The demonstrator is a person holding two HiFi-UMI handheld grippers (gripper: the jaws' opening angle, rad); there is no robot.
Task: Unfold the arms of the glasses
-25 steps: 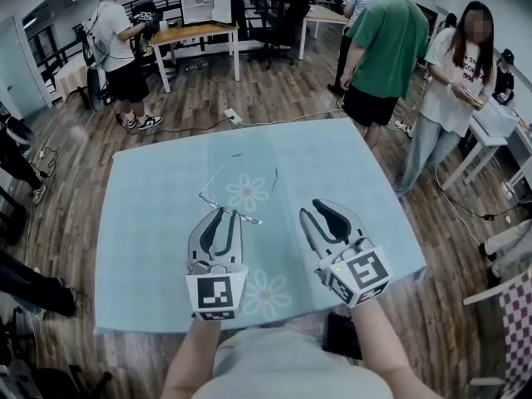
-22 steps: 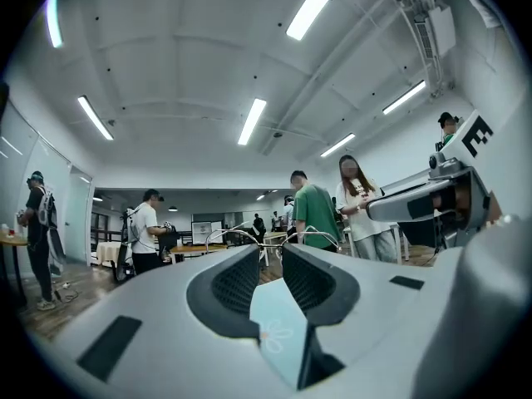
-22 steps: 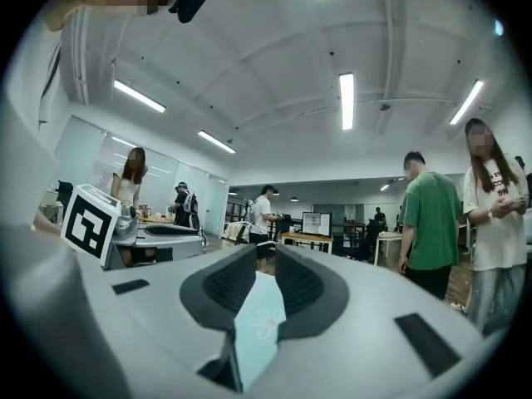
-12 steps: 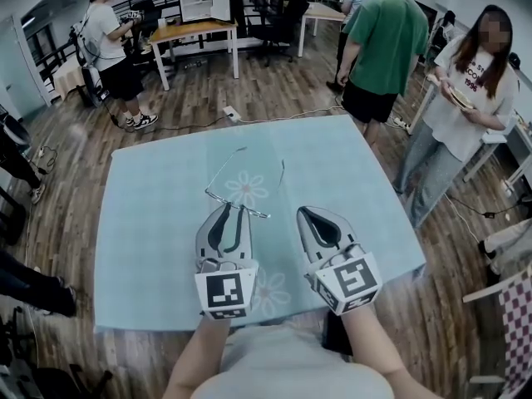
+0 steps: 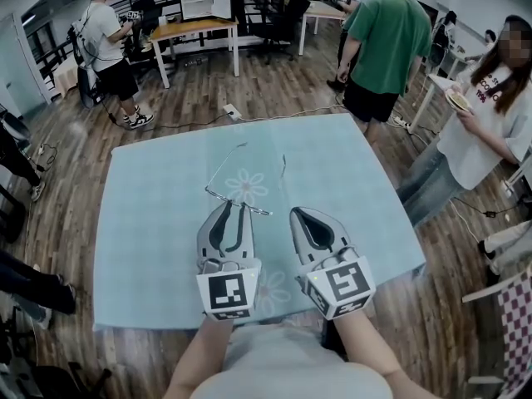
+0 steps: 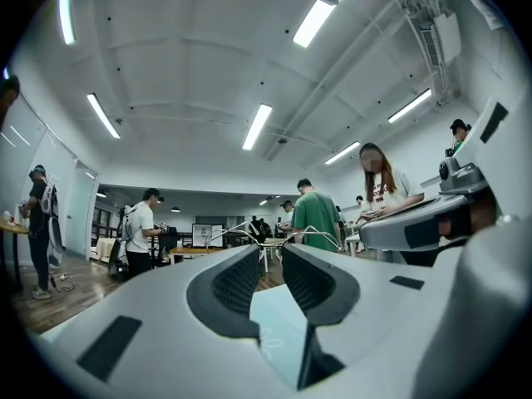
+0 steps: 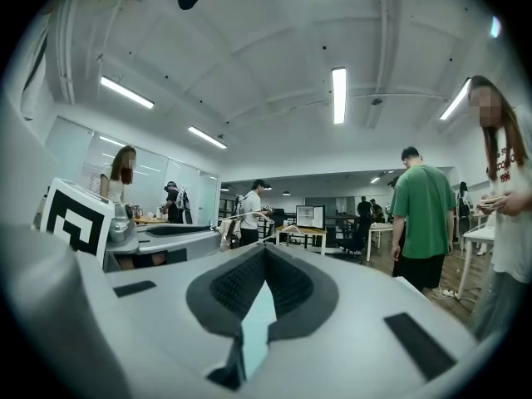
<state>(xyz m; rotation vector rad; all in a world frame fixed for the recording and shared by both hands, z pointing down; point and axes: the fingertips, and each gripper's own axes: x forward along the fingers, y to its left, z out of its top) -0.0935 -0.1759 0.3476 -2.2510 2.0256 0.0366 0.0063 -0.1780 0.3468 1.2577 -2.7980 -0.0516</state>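
Left claw: my left gripper [image 5: 236, 209] has its jaws a narrow slit apart. In the left gripper view [image 6: 271, 252] I see only blue cloth between the pads, so it has hold of nothing.
Right claw: my right gripper [image 5: 297, 214] has its tips pressed together and is empty. In the right gripper view [image 7: 264, 252] only cloth shows through the hollow behind the tips.
Glasses: the glasses [image 5: 258, 210] lie flat on the table [image 5: 150, 223], on the flowered cloth, straight ahead of the left claw. Their front bar is at that claw's tips; I cannot tell whether it touches them.
Long axis: the front bar runs crosswise to me, slightly slanted, with its left end a little farther off. Both thin arms [image 5: 224, 168] reach away from me and are spread wide of the bar, not laid along it.
Nearer hand: the left claw is nearer, right at the bar. The right claw sits just beside the bar's right end, short of it.
Judgement: the arms look already unfolded, so I judge there is little left to do.
Risk: the wire frame looks light, and a nudge from either tip could skate it across the cloth.
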